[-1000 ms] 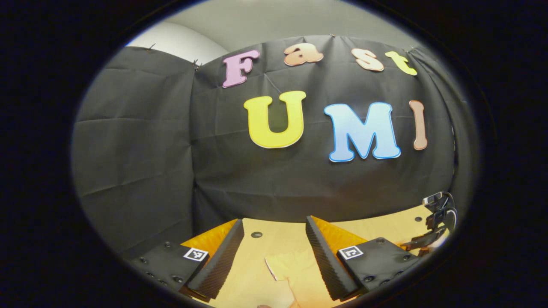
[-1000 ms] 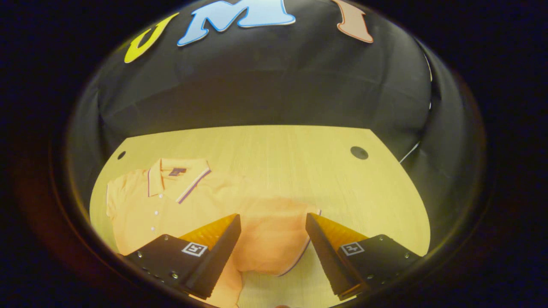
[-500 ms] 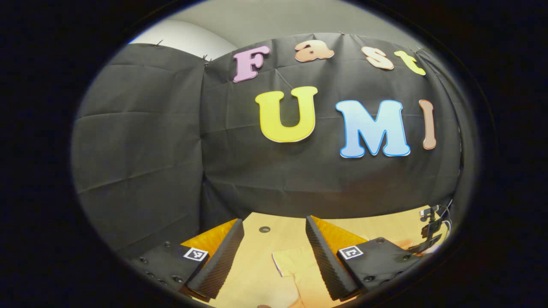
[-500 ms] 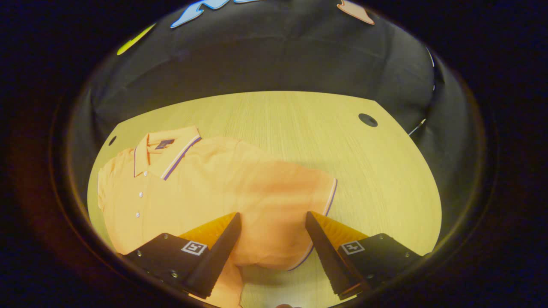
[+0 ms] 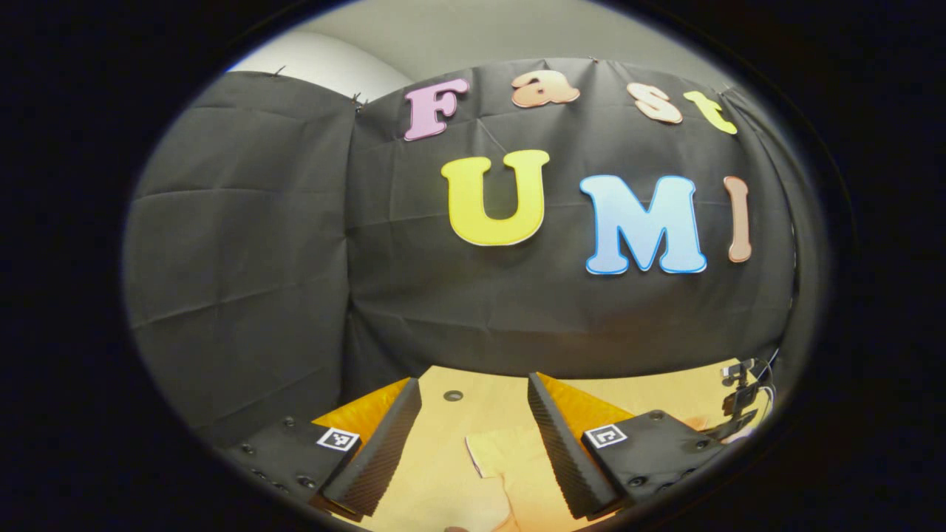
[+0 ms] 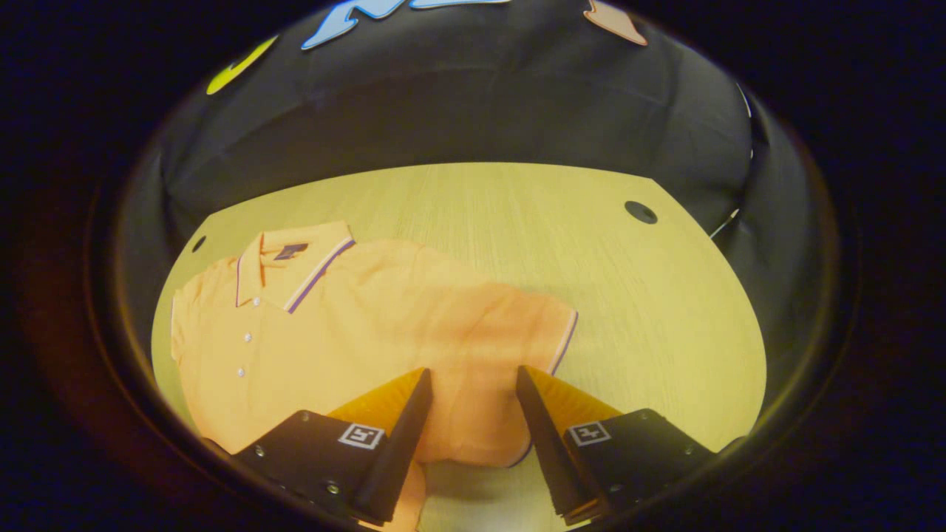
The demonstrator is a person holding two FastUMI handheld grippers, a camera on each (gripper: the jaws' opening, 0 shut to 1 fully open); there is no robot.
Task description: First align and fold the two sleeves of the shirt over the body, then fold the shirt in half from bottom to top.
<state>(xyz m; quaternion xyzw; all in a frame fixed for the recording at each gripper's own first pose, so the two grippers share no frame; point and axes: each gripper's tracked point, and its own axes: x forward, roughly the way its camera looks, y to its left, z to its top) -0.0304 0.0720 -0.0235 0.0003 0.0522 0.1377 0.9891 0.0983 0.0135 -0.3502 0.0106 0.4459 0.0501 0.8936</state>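
Narrowed since half a second ago: my right gripper [image 6: 468,414], its fingers closer together yet parted, poised over the near sleeve of the orange short-sleeved polo shirt [image 6: 369,332] with striped collar trim, which lies flat on the pale wooden table [image 6: 650,318]. My left gripper [image 5: 473,443] holds its fingers wide apart above the table's [image 5: 436,480] near edge, a corner of the shirt [image 5: 510,458] between them, gripping nothing; my right gripper [image 5: 743,403] shows far off at the edge.
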